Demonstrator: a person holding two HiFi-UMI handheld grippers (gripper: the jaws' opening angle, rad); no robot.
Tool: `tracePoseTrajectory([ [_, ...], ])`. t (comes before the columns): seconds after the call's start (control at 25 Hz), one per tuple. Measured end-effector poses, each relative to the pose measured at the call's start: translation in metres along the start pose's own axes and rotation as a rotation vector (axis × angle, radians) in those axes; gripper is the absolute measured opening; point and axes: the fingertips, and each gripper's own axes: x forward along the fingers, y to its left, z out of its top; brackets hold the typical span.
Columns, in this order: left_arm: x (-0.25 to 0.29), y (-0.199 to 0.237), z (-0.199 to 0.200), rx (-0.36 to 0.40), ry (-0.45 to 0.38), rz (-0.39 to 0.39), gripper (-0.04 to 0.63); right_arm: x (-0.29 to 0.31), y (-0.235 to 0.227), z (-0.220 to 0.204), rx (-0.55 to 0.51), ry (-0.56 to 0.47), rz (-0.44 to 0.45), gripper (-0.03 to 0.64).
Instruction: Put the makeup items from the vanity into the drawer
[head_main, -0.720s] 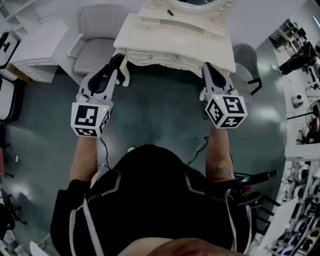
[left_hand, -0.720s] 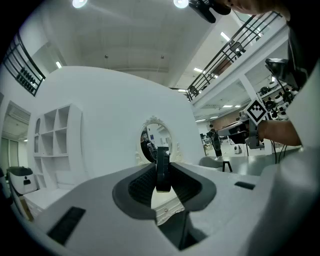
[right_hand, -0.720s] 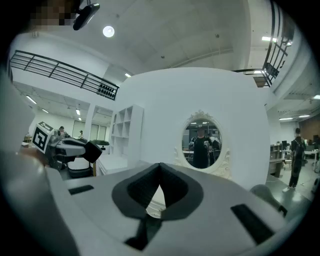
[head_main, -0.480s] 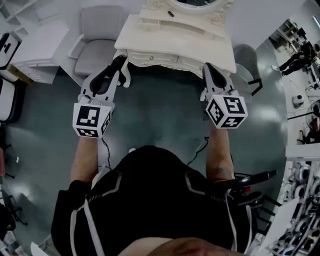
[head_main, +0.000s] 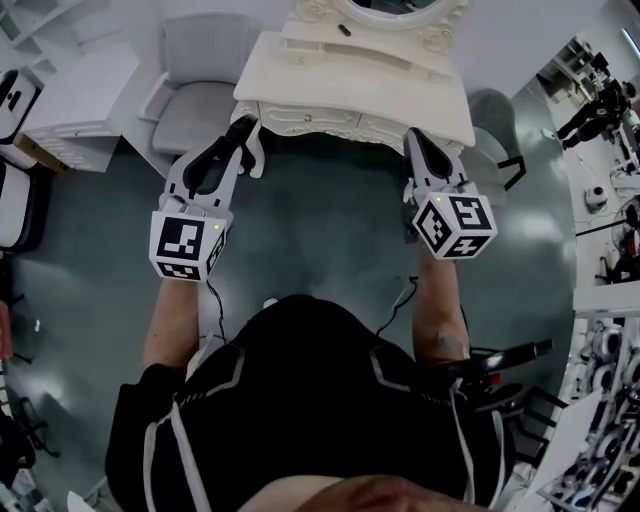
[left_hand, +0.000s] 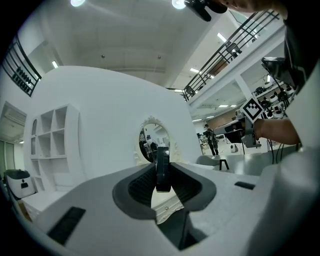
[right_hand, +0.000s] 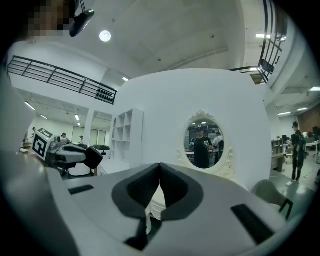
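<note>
Left tongs, right tongs: two. One vanity, one mirror, one armchair, one dark disc.

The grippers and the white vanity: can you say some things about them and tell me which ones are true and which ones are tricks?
1. The left gripper holds a dark flat thing on its edge between its jaws. True.
2. The right gripper holds a makeup item too. False: its jaws are together with nothing between them.
3. The vanity is white and has an oval mirror. True.
4. The person's top is white. False: it is black with pale lines.
5. Both grippers rest on top of the vanity. False: in the head view they are held in the air in front of it.
</note>
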Motion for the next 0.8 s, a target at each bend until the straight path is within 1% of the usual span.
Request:
tracePoseTrajectory([
  [0.28, -0.007, 0.022, -0.015, 0.005, -0.005, -0.027, 0.091, 0.011, 0.025, -0.004, -0.021, 0.019, -0.024, 0.005],
  [0.48, 0.0, 0.029, -0.029, -0.004, -0.007, -0.059, 0.091, 0.02, 0.033, -0.013, -0.012, 0.029, -0.041, 0.005],
  [0.64, 0.014, 0.032, -0.027, 0.0, -0.007, -0.063, 0.091, 0.032, 0.023, -0.011, -0.014, 0.024, -0.037, 0.005],
  [0.8, 0.041, 0.041, -0.027, 0.011, 0.001, -0.033, 0.091, 0.058, 0.0, -0.012, -0.004, 0.018, -0.016, 0.005],
])
